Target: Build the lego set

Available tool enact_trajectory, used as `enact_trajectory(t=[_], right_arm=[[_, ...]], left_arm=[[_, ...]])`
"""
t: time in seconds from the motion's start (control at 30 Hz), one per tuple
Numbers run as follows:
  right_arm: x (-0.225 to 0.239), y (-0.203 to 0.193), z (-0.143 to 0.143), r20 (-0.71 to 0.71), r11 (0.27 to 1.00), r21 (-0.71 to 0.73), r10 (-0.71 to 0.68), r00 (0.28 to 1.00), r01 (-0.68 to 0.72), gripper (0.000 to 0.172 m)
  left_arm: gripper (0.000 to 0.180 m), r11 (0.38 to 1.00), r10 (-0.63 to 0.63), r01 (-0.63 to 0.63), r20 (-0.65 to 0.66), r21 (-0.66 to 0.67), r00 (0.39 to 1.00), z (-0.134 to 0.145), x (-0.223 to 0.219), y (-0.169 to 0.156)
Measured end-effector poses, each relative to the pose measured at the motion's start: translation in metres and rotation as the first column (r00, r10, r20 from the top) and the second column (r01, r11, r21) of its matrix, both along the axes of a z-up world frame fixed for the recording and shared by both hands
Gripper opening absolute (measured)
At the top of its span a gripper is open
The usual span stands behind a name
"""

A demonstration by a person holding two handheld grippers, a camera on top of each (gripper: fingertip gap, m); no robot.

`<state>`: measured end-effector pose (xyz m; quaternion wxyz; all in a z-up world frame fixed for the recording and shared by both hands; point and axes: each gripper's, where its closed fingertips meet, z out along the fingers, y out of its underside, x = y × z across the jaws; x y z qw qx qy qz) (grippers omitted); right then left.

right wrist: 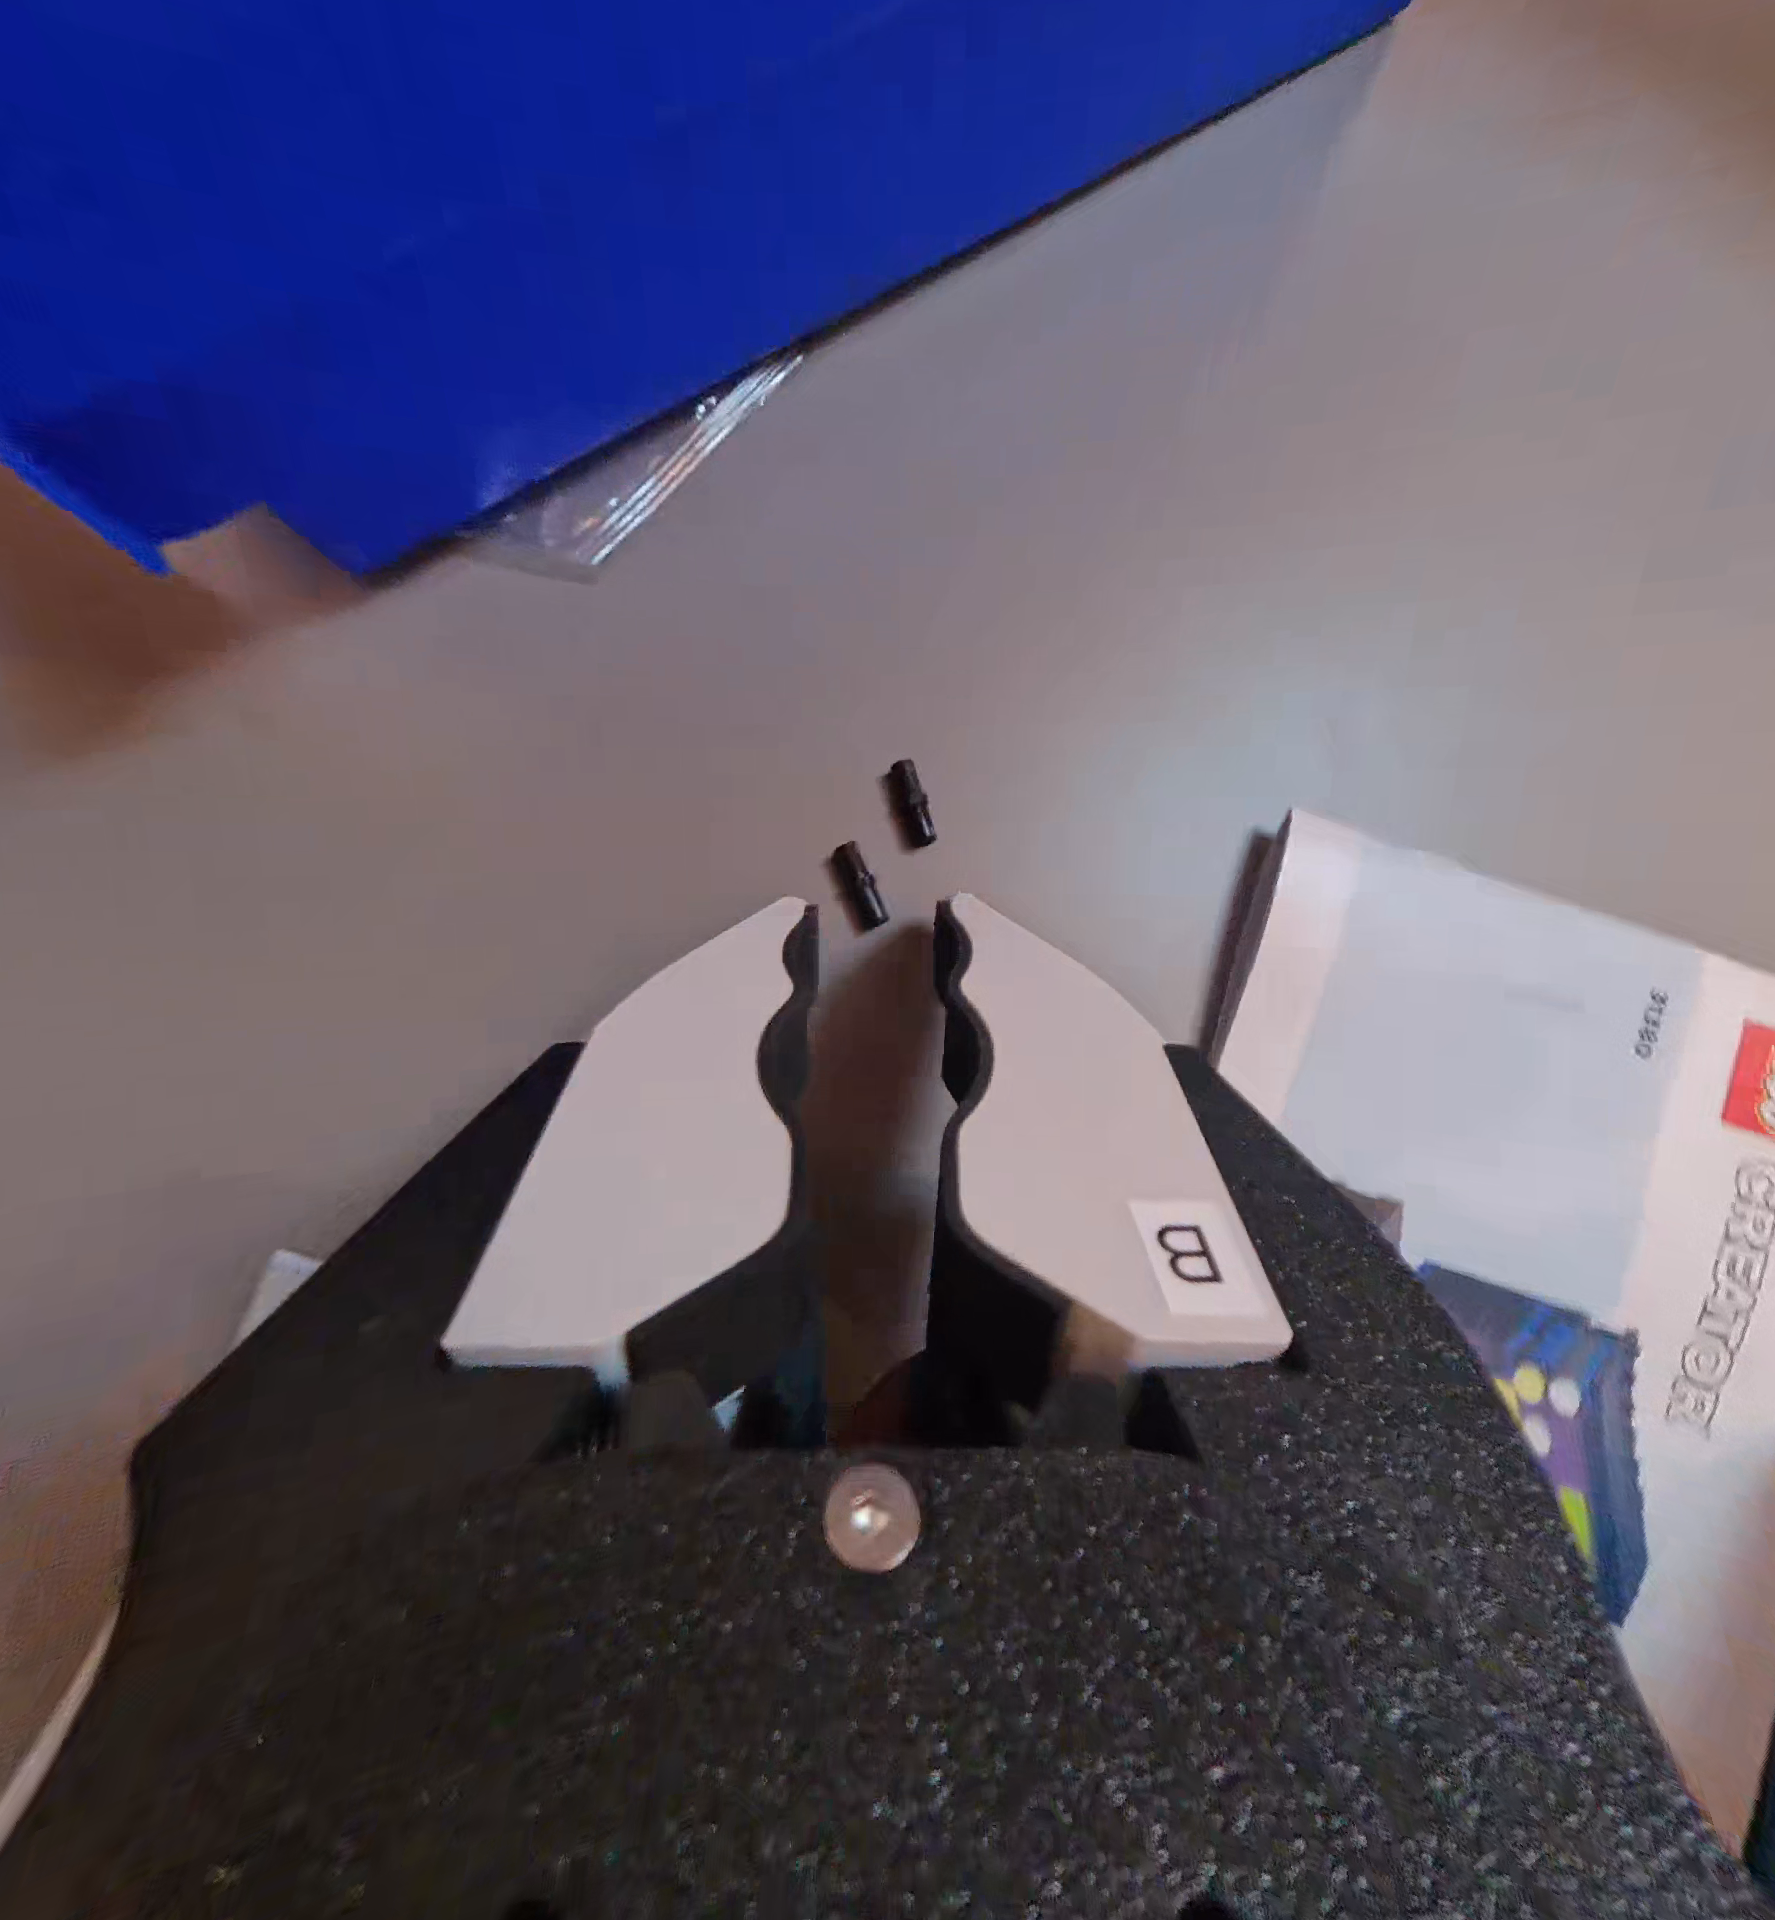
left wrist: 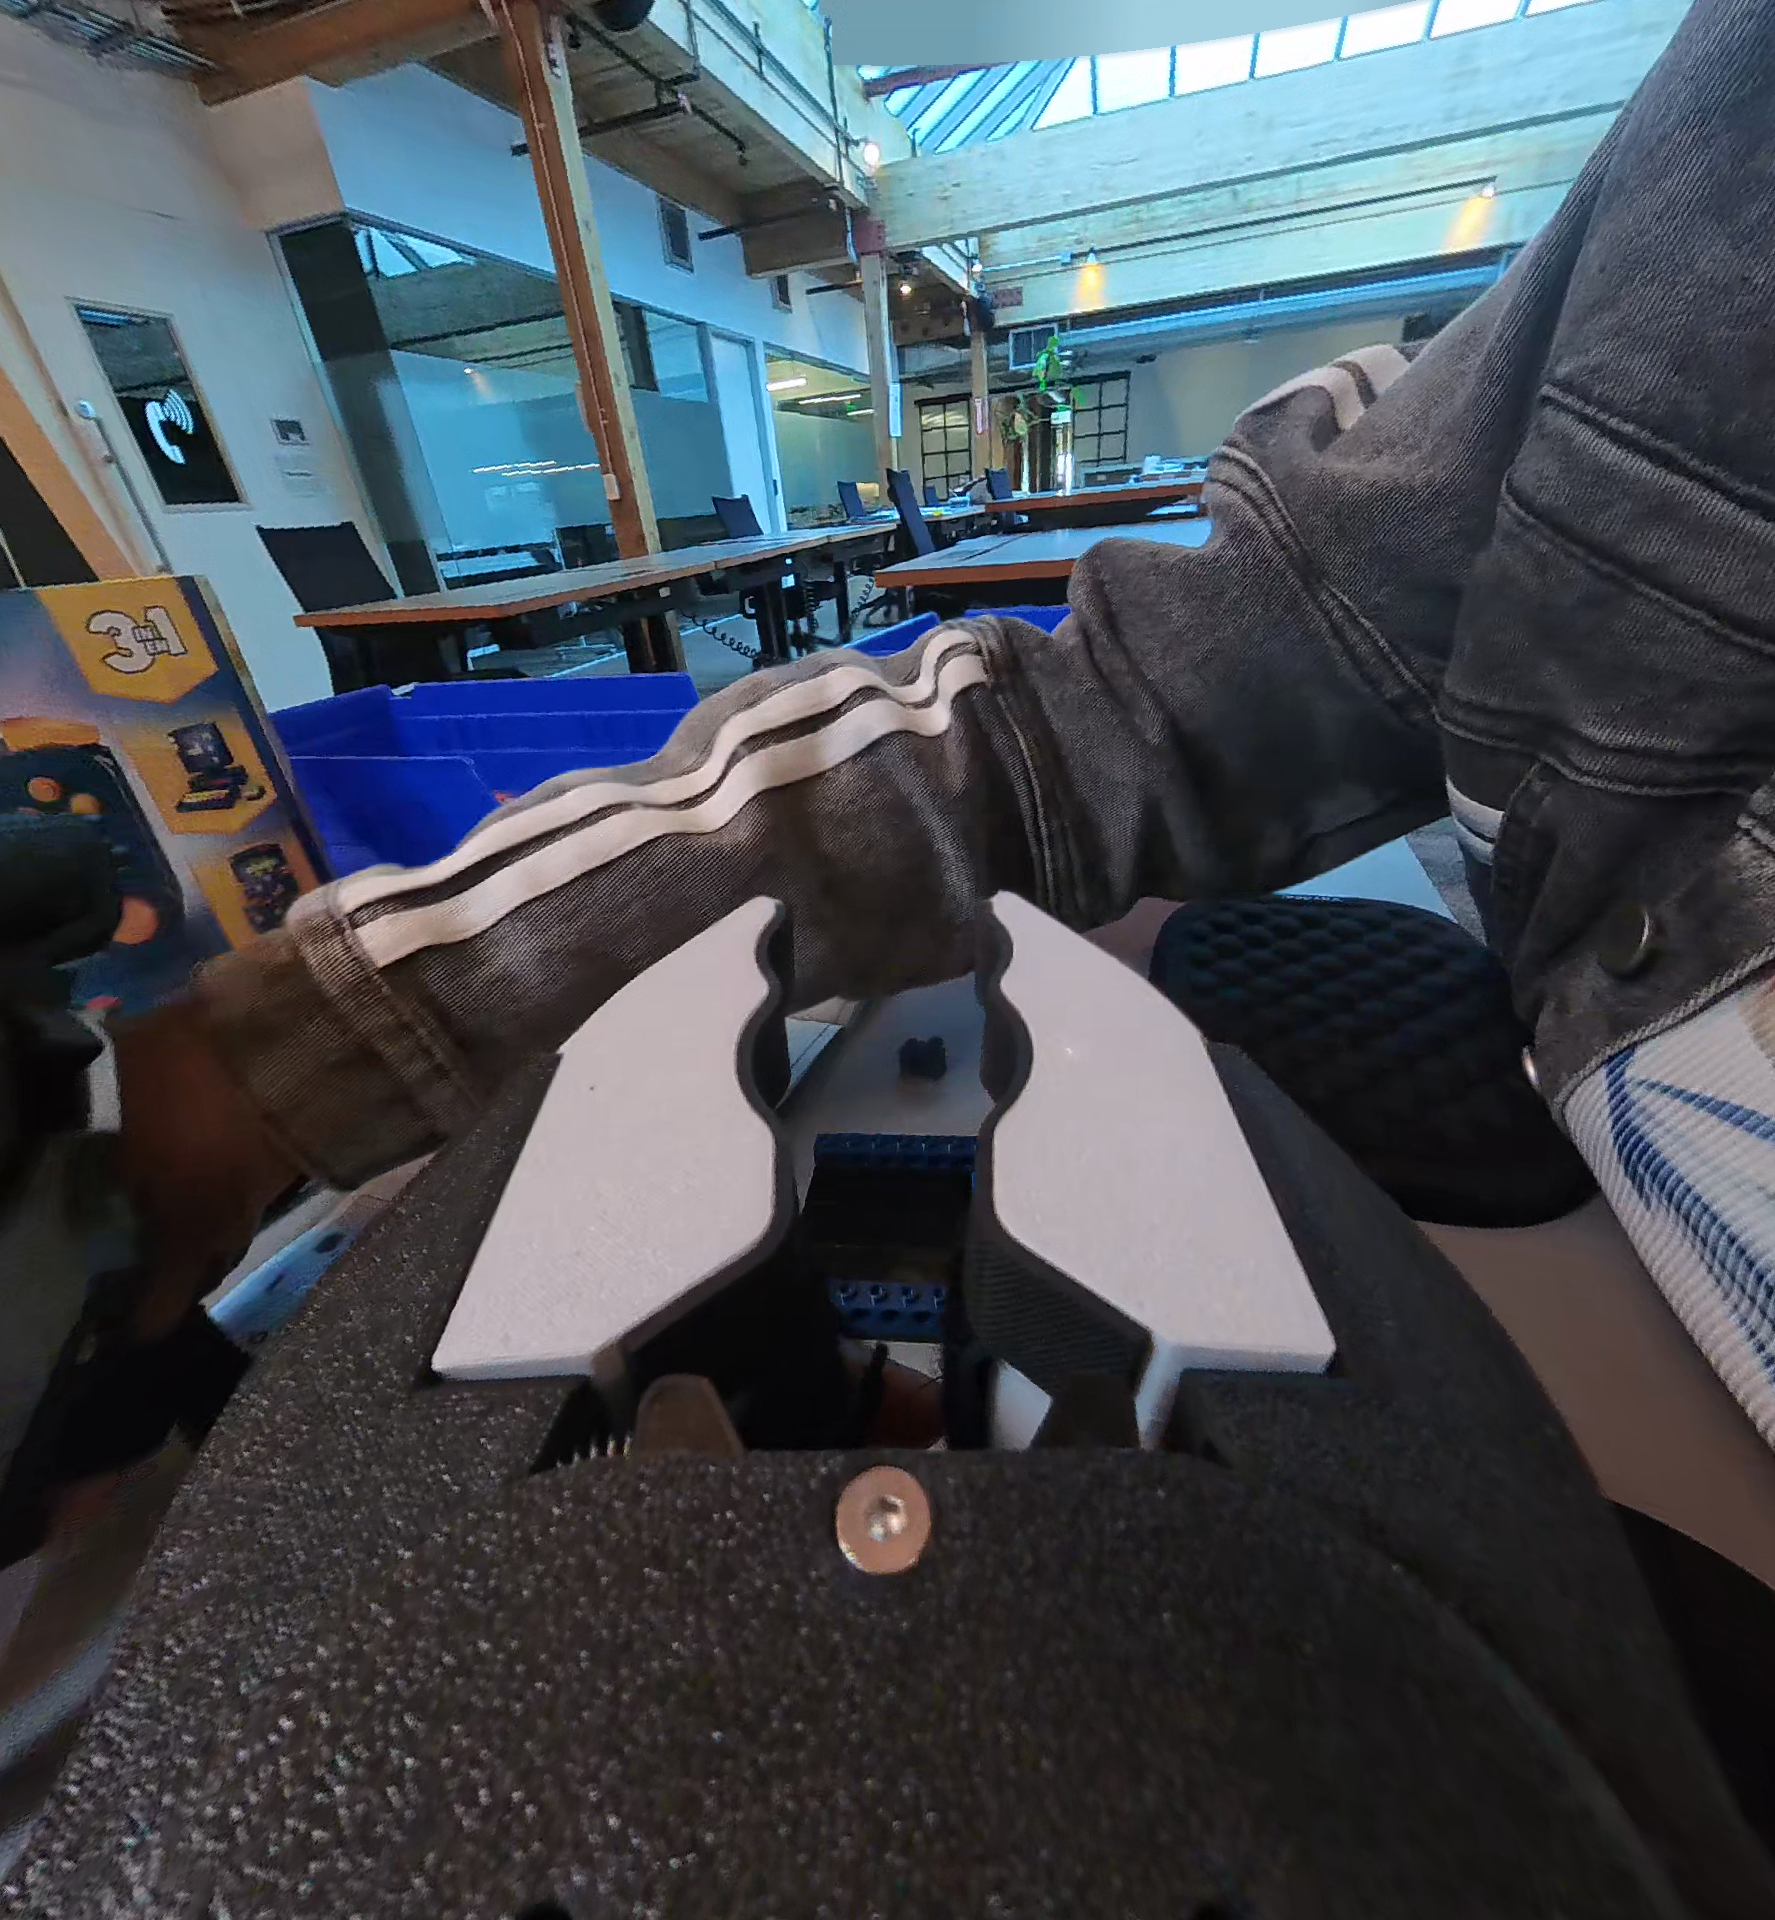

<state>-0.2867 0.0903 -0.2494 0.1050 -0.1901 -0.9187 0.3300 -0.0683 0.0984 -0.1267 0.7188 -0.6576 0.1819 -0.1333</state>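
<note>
Two small black pins lie on the grey table (right wrist: pixel 1070 623) at the centre of the right wrist view. The nearer pin (right wrist: pixel 859 885) sits just ahead of your right gripper (right wrist: pixel 875 914), close to the tip of the finger on the left of the frame but not touching it. The farther pin (right wrist: pixel 912 800) lies just beyond the first, apart from it. Your right gripper's jaws stand apart with only bare table between them; nothing is gripped.

To the lower right of that frame a white instruction booklet (right wrist: pixel 1485 1091) with a red logo lies flat on the table beside the gripper. Across the upper left runs a blue bin (right wrist: pixel 447 260), with a scrap of clear plastic (right wrist: pixel 654 478) poking out beneath its edge.

In the left wrist view, your left gripper (left wrist: pixel 888 935) is also open and holds nothing. Between its fingers, farther down the frame, you can see a blue and black brick build (left wrist: pixel 893 1195), and a small dark piece (left wrist: pixel 922 1055) on the table beyond it. Whether the pads touch the build I cannot tell. A grey denim sleeve (left wrist: pixel 758 831) with two white stripes crosses the middle of the frame just past the fingertips. At the left edge stands a colourful toy box (left wrist: pixel 135 748), with blue bins (left wrist: pixel 467 748) behind it, and a black mesh cushion (left wrist: pixel 1361 1039) at the right.
</note>
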Motion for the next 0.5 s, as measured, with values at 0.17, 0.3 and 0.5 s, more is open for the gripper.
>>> enact_trajectory(t=[0.17,0.3,0.5], right_arm=[[0.001,-0.002,-0.001,-0.019,0.998,-0.009,0.058,0.998,-0.058,0.005],[0.025,0.02,0.04,-0.095,0.996,-0.09,-0.014,0.995,0.005,0.005],[0.128,0.09,0.084,-0.149,0.962,-0.154,-0.247,0.958,0.224,0.005]], left_arm=[[0.033,1.0,0.016,-0.016,0.007,-0.017,1.0,-0.002,-0.003,0.002],[0.033,0.996,0.076,-0.076,-0.002,-0.044,0.997,-0.008,-0.012,0.006],[0.035,0.925,0.258,-0.297,-0.182,-0.236,0.949,-0.047,-0.048,0.025]])
